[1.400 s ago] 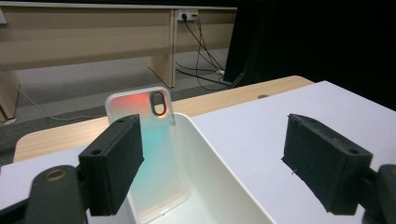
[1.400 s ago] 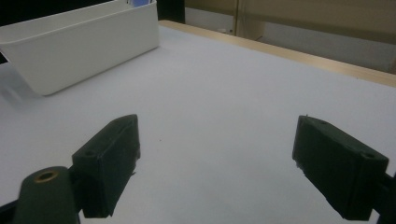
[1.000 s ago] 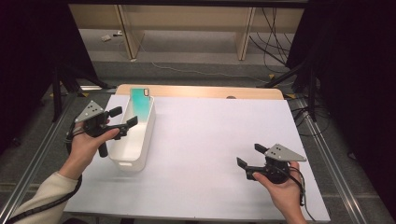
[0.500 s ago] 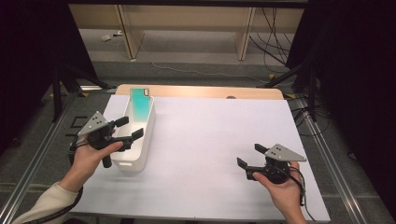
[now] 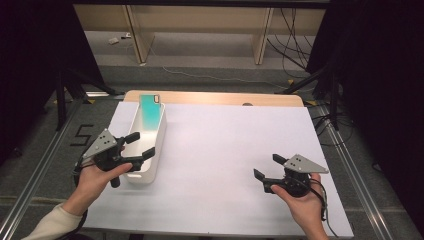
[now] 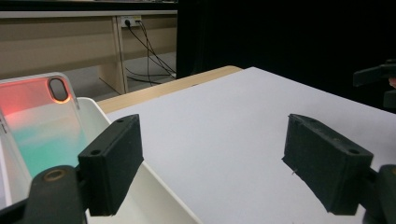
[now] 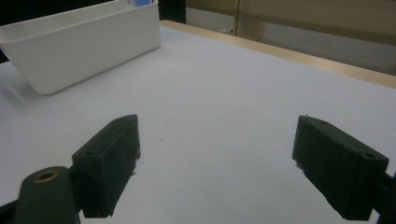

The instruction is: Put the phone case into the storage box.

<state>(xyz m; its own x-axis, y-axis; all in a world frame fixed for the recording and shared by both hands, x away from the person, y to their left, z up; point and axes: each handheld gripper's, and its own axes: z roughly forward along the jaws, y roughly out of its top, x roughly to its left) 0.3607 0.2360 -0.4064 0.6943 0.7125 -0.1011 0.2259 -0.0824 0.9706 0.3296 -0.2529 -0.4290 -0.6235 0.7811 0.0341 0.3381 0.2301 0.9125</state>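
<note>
Two hand-held grippers under my control, left hand-held gripper (image 5: 142,145) wide open over the white bin (image 5: 148,150) (phone case (image 5: 150,111) inside), right hand-held gripper (image 5: 266,166) wide open, empty, above the bench (image 5: 220,150).

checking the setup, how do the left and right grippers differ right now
The left gripper hangs at the near end of the white bin, which holds a teal phone case; the right gripper sits over bare white table, far from the bin. The left one points toward the table's right, the right one toward its left. Both are open and hold nothing.
</note>
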